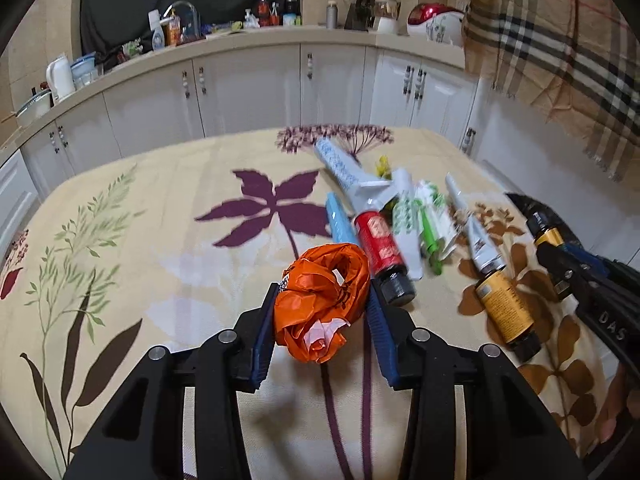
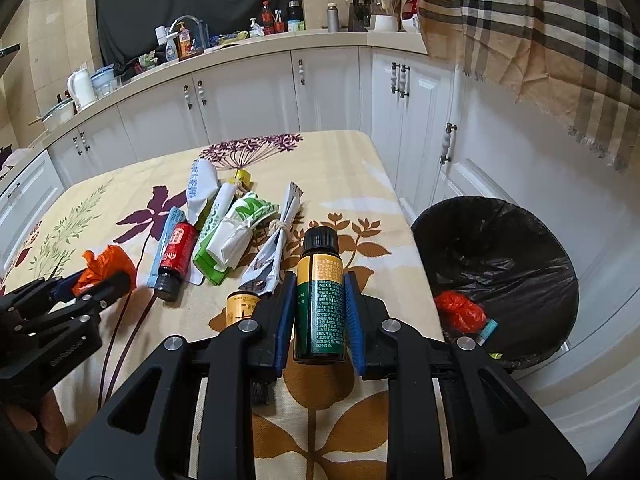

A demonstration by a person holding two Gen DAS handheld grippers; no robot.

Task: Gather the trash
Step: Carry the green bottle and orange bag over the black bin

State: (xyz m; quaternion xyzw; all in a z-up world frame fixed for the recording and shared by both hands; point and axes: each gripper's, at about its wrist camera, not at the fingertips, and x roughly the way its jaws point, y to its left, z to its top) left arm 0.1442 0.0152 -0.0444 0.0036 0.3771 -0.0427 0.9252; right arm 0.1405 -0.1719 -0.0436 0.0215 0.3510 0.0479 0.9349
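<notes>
Trash was pinched by both: an orange bag (image 1: 324,300) in the left hand-held gripper (image 1: 322,300), a bottle (image 2: 319,300) in the right hand-held gripper (image 2: 319,304), over the surface (image 2: 360,184), left of the bin (image 2: 520,248).

The orange bag (image 1: 320,300) is thin, crinkled, glossy plastic. Beside it, the table (image 1: 160,220) wears matt woven cloth, and the red bottle (image 1: 378,246) looks glossy. The bin liner (image 2: 500,264) is shiny black plastic.
</notes>
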